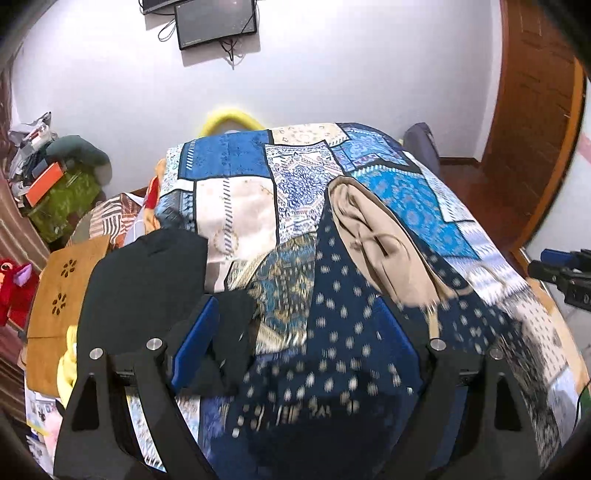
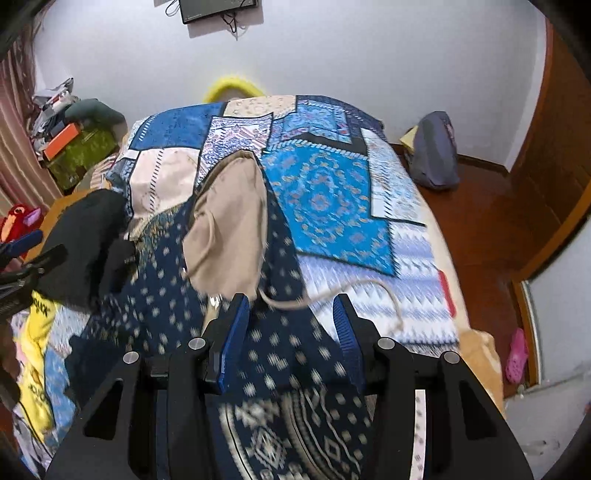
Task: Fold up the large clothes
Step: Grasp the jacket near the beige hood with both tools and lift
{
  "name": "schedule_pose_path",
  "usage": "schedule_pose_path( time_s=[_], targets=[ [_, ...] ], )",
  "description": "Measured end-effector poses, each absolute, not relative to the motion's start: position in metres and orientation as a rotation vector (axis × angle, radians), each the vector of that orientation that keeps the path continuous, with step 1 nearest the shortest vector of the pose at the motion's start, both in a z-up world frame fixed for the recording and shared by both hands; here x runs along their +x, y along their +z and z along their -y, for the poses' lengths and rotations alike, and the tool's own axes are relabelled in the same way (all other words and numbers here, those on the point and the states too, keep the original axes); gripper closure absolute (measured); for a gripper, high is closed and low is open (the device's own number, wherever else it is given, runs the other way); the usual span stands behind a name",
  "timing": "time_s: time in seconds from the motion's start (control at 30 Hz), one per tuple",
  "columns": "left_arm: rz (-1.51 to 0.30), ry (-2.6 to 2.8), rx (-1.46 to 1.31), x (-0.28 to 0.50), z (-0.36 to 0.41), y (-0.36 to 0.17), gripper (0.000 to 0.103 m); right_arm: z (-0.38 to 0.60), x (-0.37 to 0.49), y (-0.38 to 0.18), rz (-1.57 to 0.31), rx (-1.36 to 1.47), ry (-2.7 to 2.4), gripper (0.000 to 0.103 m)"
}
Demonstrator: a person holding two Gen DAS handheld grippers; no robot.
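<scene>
Navy dotted garment (image 2: 280, 354) passes between both spread tools, left (image 1: 299, 332) and right (image 2: 291, 325); grip unclear.

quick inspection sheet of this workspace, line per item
surface: bed under a blue patchwork bedspread.
job's things: navy dotted garment lies across the near bed; beige garment with a drawstring lies on it; black garment at the left.
clutter: yellow cloth, brown carved board, red toy, green box with an orange one on top.
grippers: left tool wide apart over the navy garment; right tool partly open, not pinching it.
cables: wires dangle below the wall screen.
surroundings: white wall, wooden door, grey bag, pink sandal on the floor.
</scene>
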State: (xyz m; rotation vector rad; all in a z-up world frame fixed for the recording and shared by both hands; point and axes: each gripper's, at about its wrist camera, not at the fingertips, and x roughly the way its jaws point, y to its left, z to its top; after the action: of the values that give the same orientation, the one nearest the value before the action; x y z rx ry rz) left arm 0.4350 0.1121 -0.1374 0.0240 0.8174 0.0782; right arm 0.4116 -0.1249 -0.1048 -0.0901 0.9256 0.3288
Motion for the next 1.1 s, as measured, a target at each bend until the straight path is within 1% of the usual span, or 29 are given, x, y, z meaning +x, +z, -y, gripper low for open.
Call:
schedule_pose_path(
  time_s=[0.17, 0.33, 0.6, 0.67, 0.7, 0.73, 0.77, 0.8, 0.83, 0.87, 0.9, 0.93, 0.97, 1.03, 1.1],
  targets=[
    [-0.877, 0.052, -0.054, 0.481, -0.121, -0.163, 0.018, 0.1, 0.455, -0.131, -0.967, -0.102, 0.311, 0.059],
    [-0.968, 0.019, -0.142, 0.531, -0.127, -0.203, 0.018, 0.077, 0.499, -0.171, -1.068, -0.124, 0.293, 0.059],
    [-1.053, -0.015, -0.232, 0.583, -0.129, -0.26, 0.018, 0.062, 0.547, -0.218, -1.156, -0.069, 0.289, 0.059],
    [-1.076, 0.004, -0.23, 0.591, -0.131, -0.273, 0.028, 0.066, 0.551, -0.223, -1.138, -0.026, 0.295, 0.059],
    [-1.087, -0.011, -0.246, 0.593, -0.133, -0.278, 0.036, 0.067, 0.552, -0.222, -1.122, -0.017, 0.3, 0.06],
    [-1.089, -0.048, -0.292, 0.594, -0.135, -0.283, 0.043, 0.068, 0.552, -0.222, -1.117, -0.014, 0.308, 0.061],
    [-1.075, -0.059, -0.329, 0.592, -0.138, -0.285, 0.044, 0.069, 0.551, -0.221, -1.111, -0.006, 0.319, 0.068],
    [-1.06, -0.062, -0.339, 0.59, -0.139, -0.284, 0.055, 0.07, 0.549, -0.221, -1.108, 0.006, 0.33, 0.08],
    [-1.048, -0.092, -0.319, 0.587, -0.135, -0.283, 0.071, 0.071, 0.548, -0.221, -1.114, 0.019, 0.339, 0.088],
    [-1.046, -0.105, -0.292, 0.585, -0.131, -0.282, 0.078, 0.072, 0.547, -0.221, -1.13, 0.033, 0.345, 0.093],
    [-1.048, -0.109, -0.271, 0.583, -0.127, -0.28, 0.09, 0.072, 0.547, -0.221, -1.143, 0.046, 0.347, 0.094],
    [-1.054, -0.111, -0.241, 0.581, -0.122, -0.276, 0.094, 0.073, 0.546, -0.219, -1.153, 0.052, 0.353, 0.094],
    [-1.06, -0.106, -0.225, 0.579, -0.12, -0.274, 0.095, 0.075, 0.542, -0.215, -1.159, 0.065, 0.361, 0.095],
    [-1.069, -0.112, -0.222, 0.572, -0.118, -0.263, 0.096, 0.078, 0.533, -0.2, -1.145, 0.077, 0.382, 0.095],
    [-1.055, -0.12, -0.228, 0.562, -0.119, -0.246, 0.096, 0.081, 0.517, -0.175, -1.092, 0.045, 0.396, 0.095]
  ],
)
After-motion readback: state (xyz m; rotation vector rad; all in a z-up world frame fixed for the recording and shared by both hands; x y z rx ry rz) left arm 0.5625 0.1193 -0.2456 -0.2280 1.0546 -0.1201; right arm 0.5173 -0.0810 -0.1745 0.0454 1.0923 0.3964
